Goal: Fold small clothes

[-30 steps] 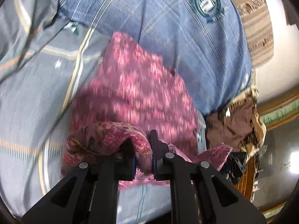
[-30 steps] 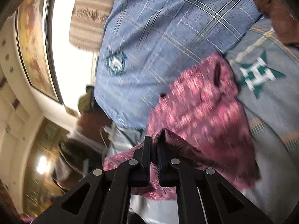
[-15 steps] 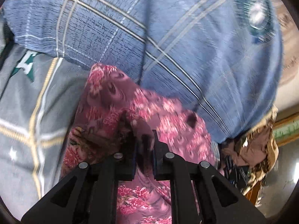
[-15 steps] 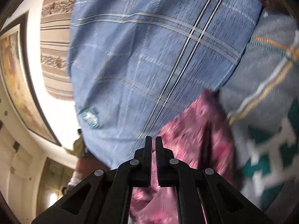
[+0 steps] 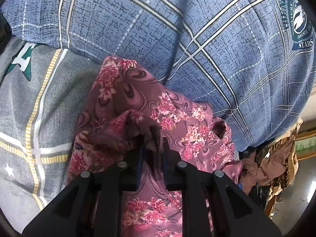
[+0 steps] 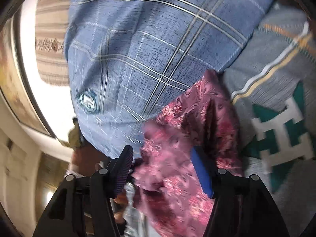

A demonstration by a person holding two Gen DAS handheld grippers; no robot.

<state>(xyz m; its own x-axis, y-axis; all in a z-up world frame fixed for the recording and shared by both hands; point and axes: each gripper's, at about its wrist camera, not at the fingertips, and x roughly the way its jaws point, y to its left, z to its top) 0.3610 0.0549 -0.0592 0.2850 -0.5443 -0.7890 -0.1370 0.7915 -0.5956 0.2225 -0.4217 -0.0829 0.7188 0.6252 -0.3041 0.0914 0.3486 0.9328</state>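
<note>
Left gripper (image 5: pixel 151 148) is clamped on a bunched fold of the pink floral garment (image 5: pixel 169 118), its jaws having just eased slightly. Right gripper (image 6: pixel 164 169) has just been opened wide, the blurred garment (image 6: pixel 187 138) lying loose between its jaws, apparently untouched. The garment is spread on the grey bedsheet (image 5: pixel 23 102) against the blue checked pillow (image 5: pixel 177 29). A brown clothes heap (image 5: pixel 272 164) is cut off at the edge.
</note>
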